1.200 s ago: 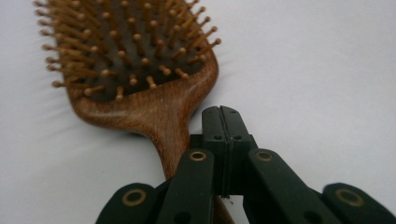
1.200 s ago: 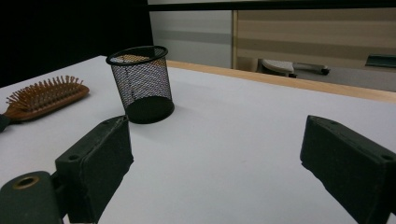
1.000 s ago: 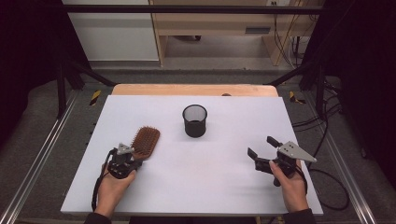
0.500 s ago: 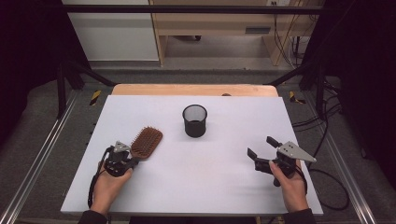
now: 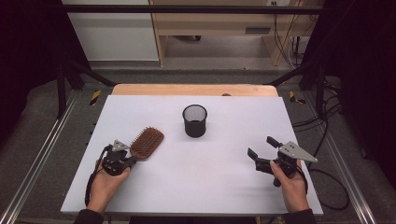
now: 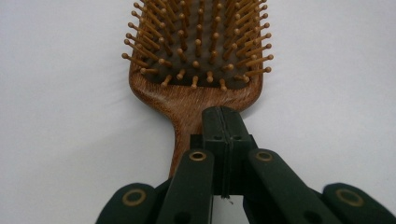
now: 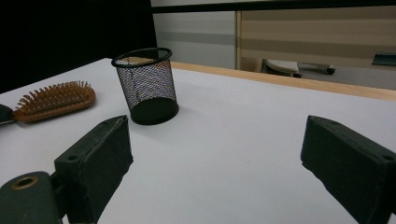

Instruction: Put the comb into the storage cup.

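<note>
At lower left of the high view, the left gripper pinches the handle of one wooden hairbrush, jaws pressed tight; the handle is largely hidden beneath them, and the brush head is cut off at the top of the left gripper view. One black mesh cup stands at centre. At lower right, the right gripper is spread wide, empty, over the white table.

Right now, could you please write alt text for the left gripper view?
The left gripper, its black jaws closed together, sits over the handle of a brown wooden paddle hairbrush with wooden bristle pins. The brush lies bristles-up on a plain white table, pointing away from the camera.
</note>
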`<state>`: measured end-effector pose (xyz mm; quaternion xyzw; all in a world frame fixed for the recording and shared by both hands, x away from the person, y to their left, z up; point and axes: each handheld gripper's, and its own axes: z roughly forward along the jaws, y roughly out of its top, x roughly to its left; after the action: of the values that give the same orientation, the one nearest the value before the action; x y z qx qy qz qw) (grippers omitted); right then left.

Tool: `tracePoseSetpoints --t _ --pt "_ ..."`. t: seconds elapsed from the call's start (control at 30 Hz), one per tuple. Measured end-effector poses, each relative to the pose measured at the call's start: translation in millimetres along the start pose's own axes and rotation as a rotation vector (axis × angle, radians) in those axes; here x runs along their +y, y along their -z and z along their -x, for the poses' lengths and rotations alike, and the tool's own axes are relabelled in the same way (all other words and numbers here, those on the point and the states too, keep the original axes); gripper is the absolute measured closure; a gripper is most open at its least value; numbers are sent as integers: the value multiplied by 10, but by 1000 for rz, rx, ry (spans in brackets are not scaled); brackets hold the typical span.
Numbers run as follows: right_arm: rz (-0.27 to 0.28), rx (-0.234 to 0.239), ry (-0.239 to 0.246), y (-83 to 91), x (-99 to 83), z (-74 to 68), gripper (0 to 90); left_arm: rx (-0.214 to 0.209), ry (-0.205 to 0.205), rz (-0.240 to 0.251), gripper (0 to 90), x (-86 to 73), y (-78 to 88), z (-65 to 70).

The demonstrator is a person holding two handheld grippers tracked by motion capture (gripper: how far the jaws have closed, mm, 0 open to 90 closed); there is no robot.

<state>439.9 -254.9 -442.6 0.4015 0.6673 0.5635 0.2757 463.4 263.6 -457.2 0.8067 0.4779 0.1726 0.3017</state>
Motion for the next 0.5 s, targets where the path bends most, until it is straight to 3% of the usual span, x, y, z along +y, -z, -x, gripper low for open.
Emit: tracePoseSetpoints --t 0.23,0.5 --pt "6 4 -10 7 3 0 88 -30 -8 13 900 61 73 37" --pt "4 3 -12 7 -1 1 86 -30 -23 50 900 225 263 9"
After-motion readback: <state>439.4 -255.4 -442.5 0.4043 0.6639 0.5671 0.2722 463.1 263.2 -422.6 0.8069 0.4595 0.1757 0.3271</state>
